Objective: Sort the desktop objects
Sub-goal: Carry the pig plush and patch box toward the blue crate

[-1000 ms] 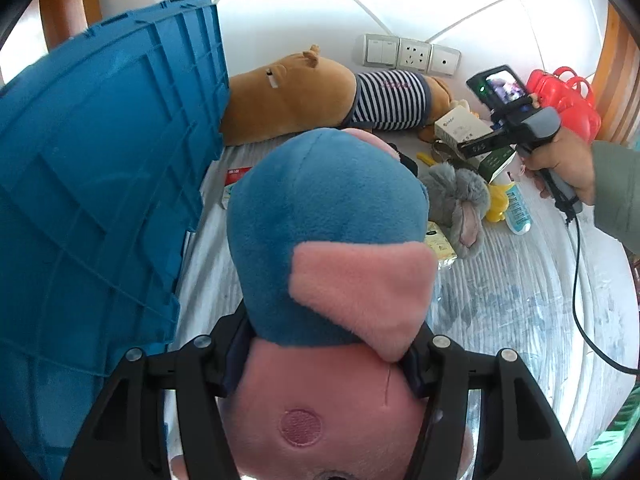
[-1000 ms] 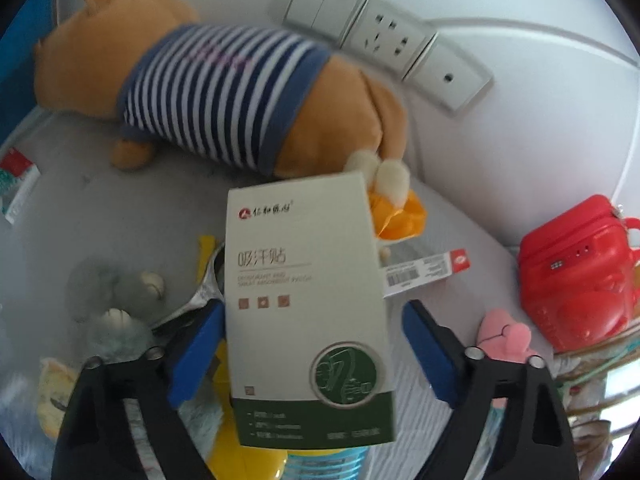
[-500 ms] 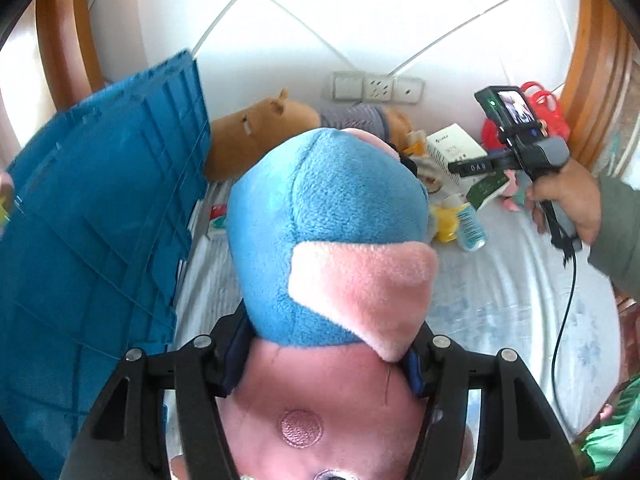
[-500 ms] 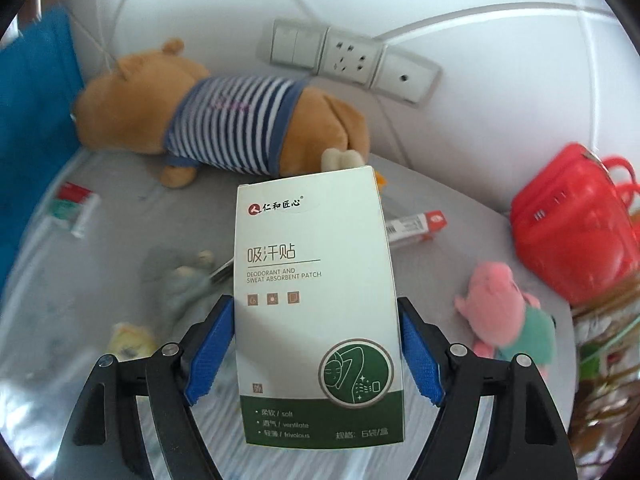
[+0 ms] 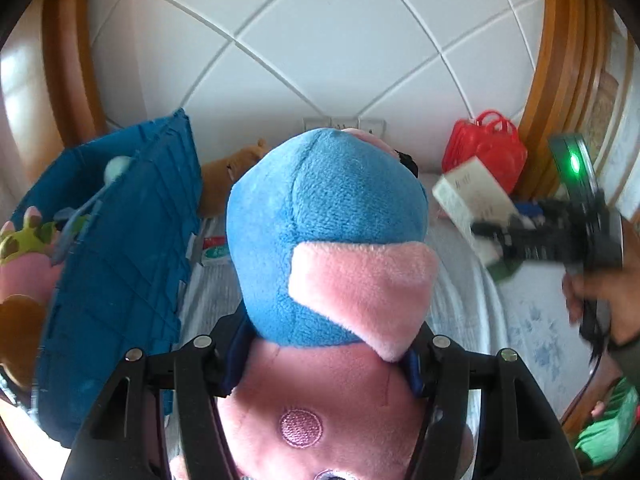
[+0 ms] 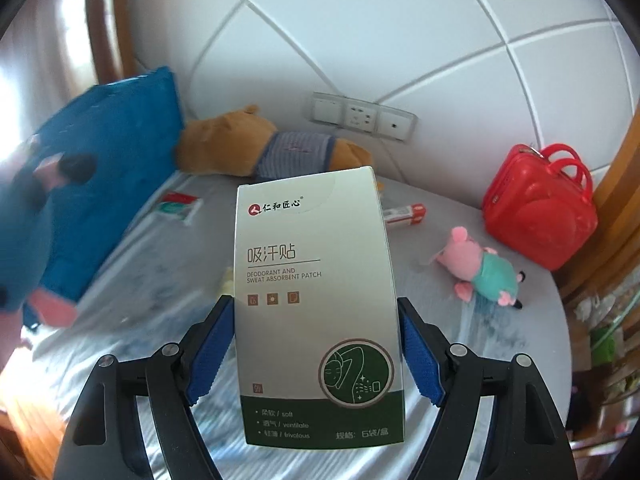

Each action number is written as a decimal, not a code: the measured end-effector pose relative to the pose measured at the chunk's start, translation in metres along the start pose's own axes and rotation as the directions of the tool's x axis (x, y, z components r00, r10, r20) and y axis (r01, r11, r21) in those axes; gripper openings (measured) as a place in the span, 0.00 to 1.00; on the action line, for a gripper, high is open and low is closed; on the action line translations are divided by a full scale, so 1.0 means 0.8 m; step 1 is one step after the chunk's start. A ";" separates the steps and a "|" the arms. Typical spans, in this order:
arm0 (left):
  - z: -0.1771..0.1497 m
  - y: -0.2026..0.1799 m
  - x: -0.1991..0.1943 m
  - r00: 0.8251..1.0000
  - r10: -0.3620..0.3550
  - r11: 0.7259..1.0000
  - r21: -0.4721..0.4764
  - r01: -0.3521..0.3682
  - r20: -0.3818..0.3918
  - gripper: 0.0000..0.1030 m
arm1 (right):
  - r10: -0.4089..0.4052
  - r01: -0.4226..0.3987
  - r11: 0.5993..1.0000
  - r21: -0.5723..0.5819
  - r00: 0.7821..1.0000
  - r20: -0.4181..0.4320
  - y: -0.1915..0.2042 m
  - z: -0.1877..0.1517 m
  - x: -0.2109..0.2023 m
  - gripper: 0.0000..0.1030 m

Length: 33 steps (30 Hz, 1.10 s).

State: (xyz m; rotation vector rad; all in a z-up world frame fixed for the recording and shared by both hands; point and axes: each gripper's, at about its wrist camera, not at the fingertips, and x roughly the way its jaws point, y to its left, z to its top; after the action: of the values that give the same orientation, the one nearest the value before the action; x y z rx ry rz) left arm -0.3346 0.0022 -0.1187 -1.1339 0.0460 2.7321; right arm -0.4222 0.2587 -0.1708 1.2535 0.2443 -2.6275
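Left tongs (image 5: pixel 324 360) clamp a blue-and-pink plush toy (image 5: pixel 326 240), held up off the counter (image 6: pixel 280 460) beside the blue crate (image 5: pixel 116 264) at its left edge. Right tongs (image 6: pixel 316 344) grip a white-green patch box (image 6: pixel 316 300) upright, raised above mid-counter. Small pig plush (image 6: pixel 480 268) lies near the red bag (image 6: pixel 540 208) at the right edge; striped bear (image 6: pixel 276 148) lies along the back edge.

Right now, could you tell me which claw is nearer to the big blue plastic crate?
Left. The left claw, gripping the blue-and-pink plush toy, is beside the blue plastic crate; the right claw, holding the white-and-green box, is farther away.
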 end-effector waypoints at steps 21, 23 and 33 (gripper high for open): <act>0.116 0.352 -0.139 0.973 0.123 0.990 0.047 -0.135 0.197 0.58 | 0.087 -0.080 0.996 -0.046 0.978 0.188 0.284 0.094 -0.119 0.76; 0.132 0.395 -0.137 0.971 0.126 0.988 0.057 -0.140 0.201 0.58 | 0.097 -0.087 0.994 -0.059 0.975 0.198 0.324 0.109 -0.119 0.76; 0.198 0.538 -0.099 0.982 0.091 0.985 0.133 -0.114 0.167 0.58 | 0.152 -0.134 0.986 -0.102 0.968 0.201 0.482 0.186 -0.108 0.76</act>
State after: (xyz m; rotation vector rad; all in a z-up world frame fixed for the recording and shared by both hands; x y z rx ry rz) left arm -0.4683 -0.4172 0.0314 -0.8942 0.2802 2.8472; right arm -0.3768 -0.1375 -0.0320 0.9230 0.2214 -2.5674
